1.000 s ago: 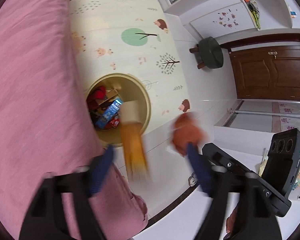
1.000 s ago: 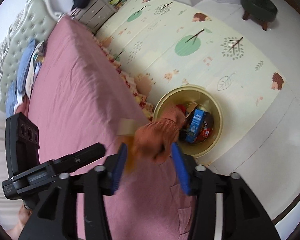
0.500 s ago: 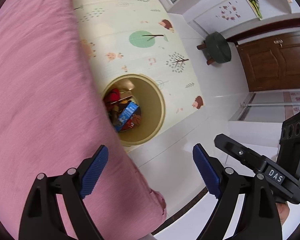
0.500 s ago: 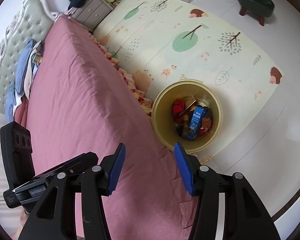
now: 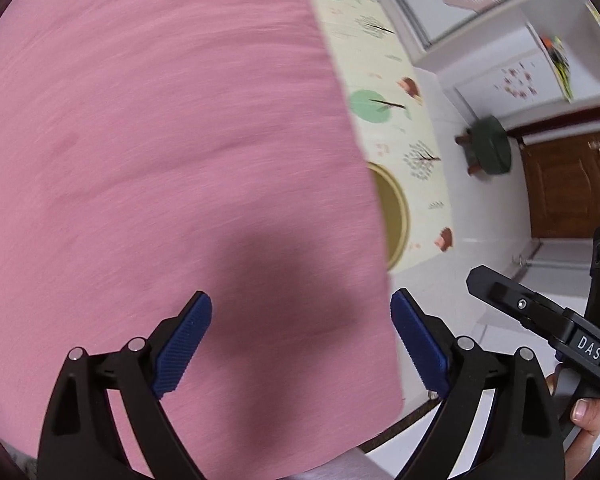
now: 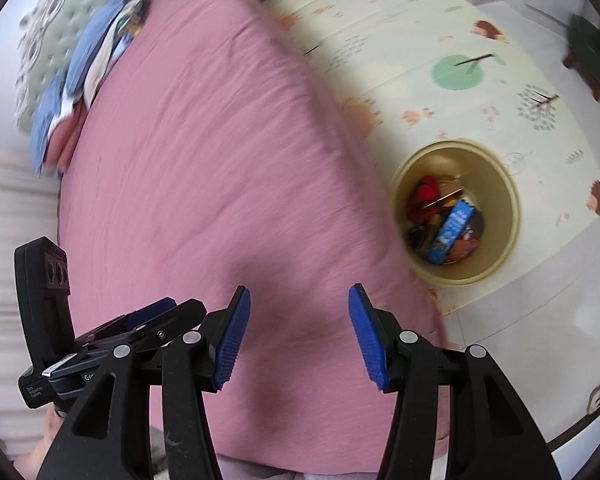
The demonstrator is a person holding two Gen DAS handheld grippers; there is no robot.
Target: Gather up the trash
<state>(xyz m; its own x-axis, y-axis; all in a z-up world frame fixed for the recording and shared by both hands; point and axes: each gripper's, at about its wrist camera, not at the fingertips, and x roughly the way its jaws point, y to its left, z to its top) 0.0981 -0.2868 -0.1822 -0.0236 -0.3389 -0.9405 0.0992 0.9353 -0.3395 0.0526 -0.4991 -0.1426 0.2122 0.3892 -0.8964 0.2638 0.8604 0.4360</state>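
Right wrist | trash bin [image 6: 504,240] right of empty right tongs [image 6: 300,336]

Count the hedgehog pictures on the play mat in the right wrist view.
2. One hedgehog sits near the mat's far edge, above the green tree. The other hedgehog is at the mat's right edge, right of the yellow bin. The pink bed may hide more.
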